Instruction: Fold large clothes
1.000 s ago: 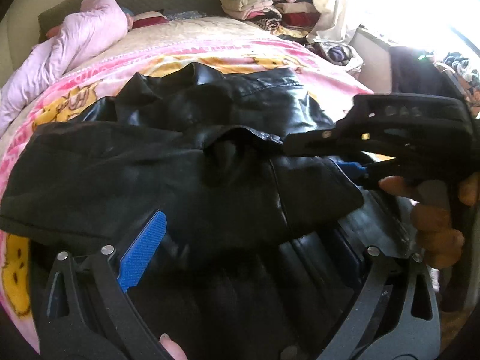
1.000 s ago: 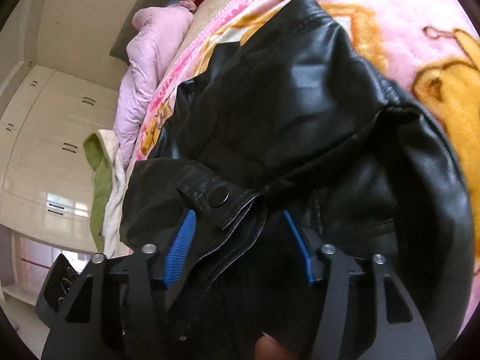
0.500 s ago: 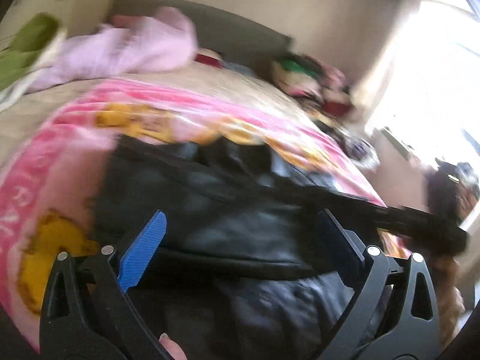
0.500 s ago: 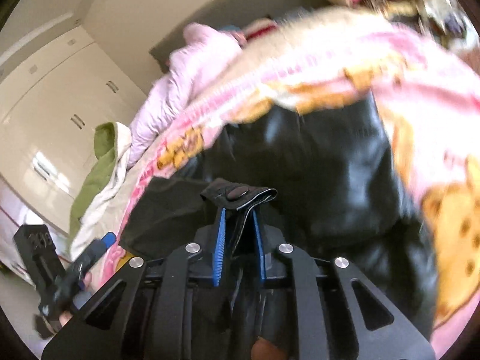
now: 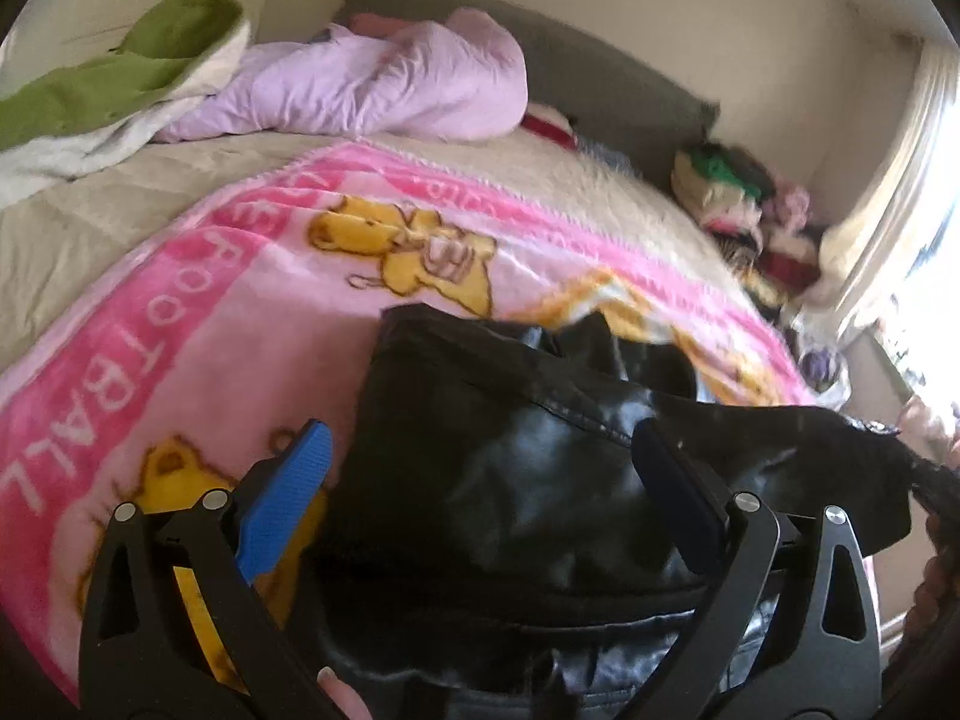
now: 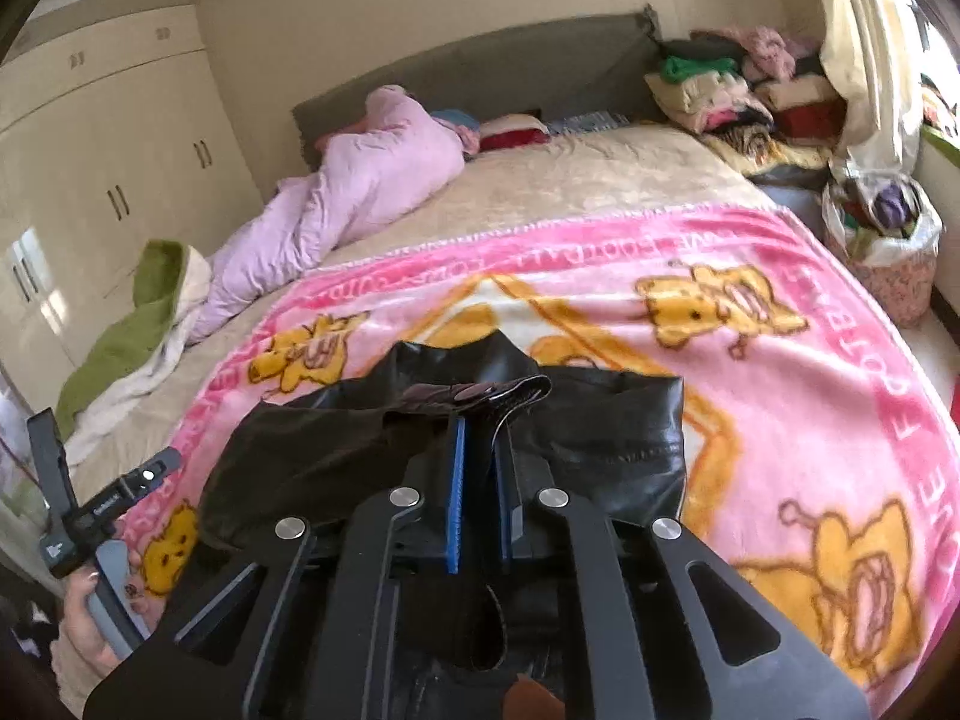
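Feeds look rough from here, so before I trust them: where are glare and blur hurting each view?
Left wrist view: the window is blown out white at the right edge, and the black jacket is soft with little surface detail. Right wrist view: sharper and evenly lit; the pink blanket bows with the fisheye.

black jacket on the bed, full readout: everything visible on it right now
The black jacket looks like glossy, creased leather or faux leather, with stitched seams and a snap tab. It lies bunched on the pink cartoon blanket, one edge lifted. The right gripper is shut on the fabric just under that tab. The left gripper is open, its blue pads either side of the jacket's body, not pressing it.
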`<move>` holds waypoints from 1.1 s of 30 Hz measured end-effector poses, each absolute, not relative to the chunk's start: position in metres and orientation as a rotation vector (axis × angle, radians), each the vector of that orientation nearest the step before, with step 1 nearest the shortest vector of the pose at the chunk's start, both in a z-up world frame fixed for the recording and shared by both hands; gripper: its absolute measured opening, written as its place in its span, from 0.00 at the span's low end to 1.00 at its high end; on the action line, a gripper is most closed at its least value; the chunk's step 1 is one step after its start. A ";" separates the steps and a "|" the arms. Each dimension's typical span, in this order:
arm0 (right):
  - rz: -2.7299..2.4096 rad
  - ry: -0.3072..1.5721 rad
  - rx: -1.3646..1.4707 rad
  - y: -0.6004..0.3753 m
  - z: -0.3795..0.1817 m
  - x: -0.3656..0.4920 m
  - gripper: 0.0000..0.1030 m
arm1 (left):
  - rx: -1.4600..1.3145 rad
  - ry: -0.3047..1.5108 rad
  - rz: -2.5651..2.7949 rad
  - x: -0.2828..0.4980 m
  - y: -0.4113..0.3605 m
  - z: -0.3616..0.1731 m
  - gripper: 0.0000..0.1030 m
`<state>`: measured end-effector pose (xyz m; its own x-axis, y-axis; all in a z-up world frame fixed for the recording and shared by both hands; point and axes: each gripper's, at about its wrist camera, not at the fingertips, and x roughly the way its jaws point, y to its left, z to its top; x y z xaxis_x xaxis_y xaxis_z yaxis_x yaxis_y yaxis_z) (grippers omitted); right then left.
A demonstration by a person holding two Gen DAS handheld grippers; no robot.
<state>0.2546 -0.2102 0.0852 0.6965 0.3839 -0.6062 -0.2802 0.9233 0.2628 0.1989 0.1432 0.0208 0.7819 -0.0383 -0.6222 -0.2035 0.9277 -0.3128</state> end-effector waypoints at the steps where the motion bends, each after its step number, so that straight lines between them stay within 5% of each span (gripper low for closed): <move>1: 0.366 0.713 0.158 -0.209 0.084 0.254 0.07 | -0.369 0.694 0.089 0.204 0.138 0.021 0.90; 3: 0.349 0.723 0.161 -0.210 0.080 0.256 0.07 | -0.364 0.729 0.065 0.214 0.131 0.019 0.81; 5: 0.338 0.728 0.165 -0.209 0.079 0.255 0.07 | -0.358 0.741 0.043 0.222 0.125 0.016 0.56; 10: 0.323 0.718 0.153 -0.211 0.079 0.255 0.07 | -0.309 0.782 -0.041 0.225 0.112 0.000 0.38; 25: 0.224 0.839 0.156 -0.216 0.037 0.277 0.08 | -0.122 0.916 -0.030 0.232 0.093 -0.039 0.33; 33: 0.163 0.769 0.166 -0.226 0.058 0.257 0.44 | -0.109 0.916 -0.025 0.231 0.090 -0.039 0.33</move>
<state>0.2573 -0.2259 0.0577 0.7072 0.2064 -0.6763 -0.0855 0.9744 0.2081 0.2305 0.0904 -0.0391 0.6088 -0.0685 -0.7904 -0.0246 0.9942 -0.1051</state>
